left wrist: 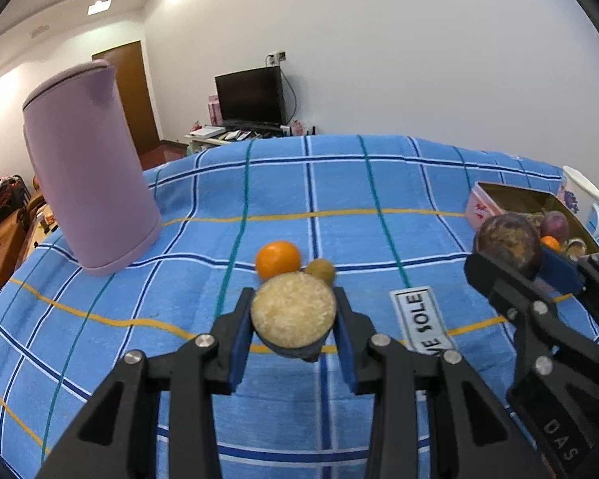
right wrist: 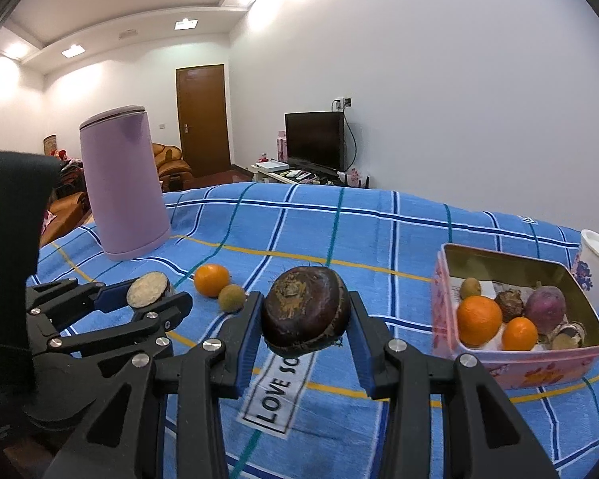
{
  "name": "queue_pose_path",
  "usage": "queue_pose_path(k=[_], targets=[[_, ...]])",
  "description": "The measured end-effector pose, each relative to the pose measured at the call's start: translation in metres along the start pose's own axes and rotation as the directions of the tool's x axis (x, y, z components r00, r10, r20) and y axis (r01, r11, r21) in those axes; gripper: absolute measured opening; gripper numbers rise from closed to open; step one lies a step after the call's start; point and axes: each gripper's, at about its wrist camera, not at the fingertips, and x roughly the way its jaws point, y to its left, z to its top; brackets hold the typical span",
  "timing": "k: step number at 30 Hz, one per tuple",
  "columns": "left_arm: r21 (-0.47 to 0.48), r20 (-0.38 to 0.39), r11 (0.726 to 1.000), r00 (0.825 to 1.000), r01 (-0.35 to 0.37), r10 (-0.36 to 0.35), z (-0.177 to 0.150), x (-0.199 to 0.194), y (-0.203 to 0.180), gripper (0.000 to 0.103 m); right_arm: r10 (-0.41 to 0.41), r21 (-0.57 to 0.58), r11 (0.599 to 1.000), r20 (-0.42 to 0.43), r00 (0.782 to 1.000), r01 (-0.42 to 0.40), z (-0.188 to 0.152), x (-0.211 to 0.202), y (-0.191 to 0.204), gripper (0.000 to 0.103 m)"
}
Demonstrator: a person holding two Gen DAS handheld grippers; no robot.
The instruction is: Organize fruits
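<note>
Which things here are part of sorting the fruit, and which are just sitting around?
Part of the job:
- left tongs holding a pale cut fruit
- right tongs holding a dark brown fruit
- pink tin with fruit inside
- loose orange and small green-brown fruit on the cloth

Just lying about:
- purple kettle
- flowered mug
- television

Both views are bright and evenly lit by white rectangular ceiling panels (right wrist: 186, 23) recessed overhead, which bloom into glare on the ceiling. Shadows on the blue checked cloth (left wrist: 339, 199) are soft and short, pooling just under the fruit ahead of each claw. Fisheye distortion bows the cloth's lines and leans the tall lilac matte kettle (left wrist: 88, 167). Black vignetting fills the corners. Focus is slightly soft throughout.
</note>
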Motion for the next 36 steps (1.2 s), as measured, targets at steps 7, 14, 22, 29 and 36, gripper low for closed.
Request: queue_pose_path(k=[7, 14, 22, 29, 36], targets=[[0.016, 0.012, 1.0, 1.0, 0.02, -0.021, 0.003, -0.007, -0.018, 0.039, -0.023, 0.003, 1.0, 0.003, 1.0, 0.023, -0.002, -0.007, -0.019, 0.043], [0.025, 0.017, 0.998, 0.999, 0.051, -0.052, 0.008, -0.008, -0.035, 0.039, -0.057, 0.016, 0.998, 0.008, 0.998, 0.057, -0.005, -0.015, -0.045, 0.043], [0.055, 0.035, 0.995, 0.996, 0.08, -0.082, 0.015, -0.012, -0.06, 0.039, -0.104, 0.033, 0.994, 0.016, 0.994, 0.103, -0.008, -0.025, -0.072, 0.043], [0.077, 0.046, 0.991, 0.993, 0.108, -0.112, 0.021, -0.014, -0.085, 0.039, -0.146, 0.061, 0.988, 0.035, 0.989, 0.143, -0.009, -0.037, -0.101, 0.043], [0.093, 0.046, 0.986, 0.989, 0.136, -0.14, 0.028, -0.01, -0.107, 0.039, -0.191, 0.101, 0.977, 0.034, 0.981, 0.187, -0.008, -0.041, -0.131, 0.043]])
